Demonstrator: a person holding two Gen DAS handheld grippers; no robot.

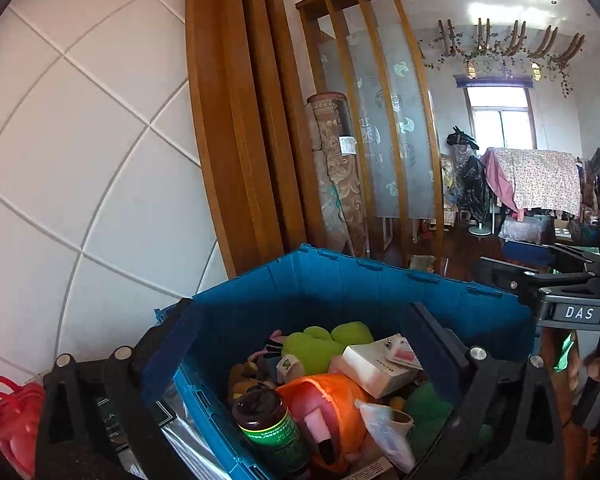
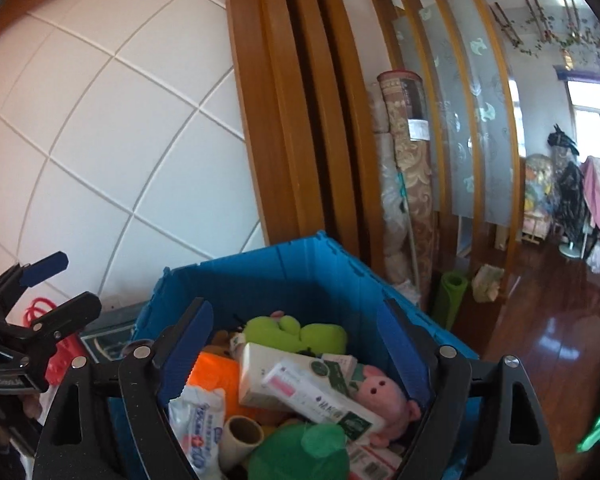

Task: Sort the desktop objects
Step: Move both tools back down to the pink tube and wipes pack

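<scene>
Soft plush toys [image 2: 383, 394] and light cardboard cartons [image 2: 311, 394] are filling the blue plastic crate [image 2: 284, 276] beneath both spread, empty claws, left claw [image 1: 303, 364] and right claw [image 2: 296, 356], likely inviting gentle mid-body pinches.

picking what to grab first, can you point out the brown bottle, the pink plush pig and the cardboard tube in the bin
brown bottle [image 1: 268, 428], left wrist view, on its green label.
pink plush pig [image 2: 381, 396], right wrist view, on its face.
cardboard tube [image 2: 242, 437], right wrist view, on its open end rim.
</scene>
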